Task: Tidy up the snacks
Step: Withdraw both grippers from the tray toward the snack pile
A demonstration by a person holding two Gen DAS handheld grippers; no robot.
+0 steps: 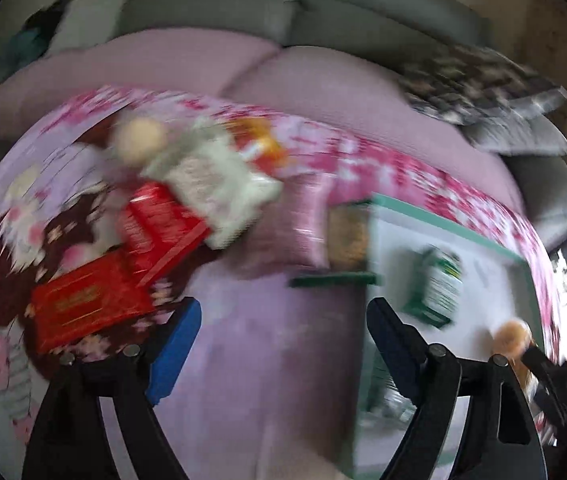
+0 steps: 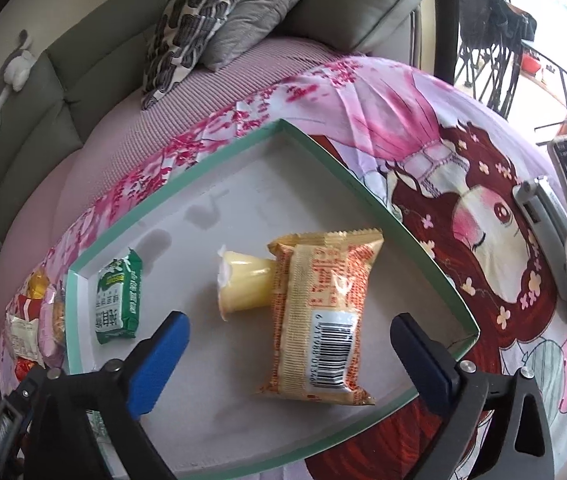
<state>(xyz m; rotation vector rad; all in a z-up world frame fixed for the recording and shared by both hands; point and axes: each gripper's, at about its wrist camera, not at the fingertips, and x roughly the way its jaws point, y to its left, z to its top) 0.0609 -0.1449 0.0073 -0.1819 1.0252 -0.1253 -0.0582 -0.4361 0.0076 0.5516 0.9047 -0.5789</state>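
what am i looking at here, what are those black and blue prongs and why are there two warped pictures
A person holds a hand-held claw in each hand, each with a wide-angle camera looking along its prongs. The blurred picture is from the left claw, open and empty over a pile of snacks: red packets and a white packet. The sharp one is from the right claw, open above a shallow green-edged box. Inside lie an orange packet, a yellow cup and a green packet. Nothing is held.

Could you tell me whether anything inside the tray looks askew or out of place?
Yes: the orange packet lies slanted, its upper end overlapping the yellow cup tipped on its side. The green packet lies apart by the tray's left wall.
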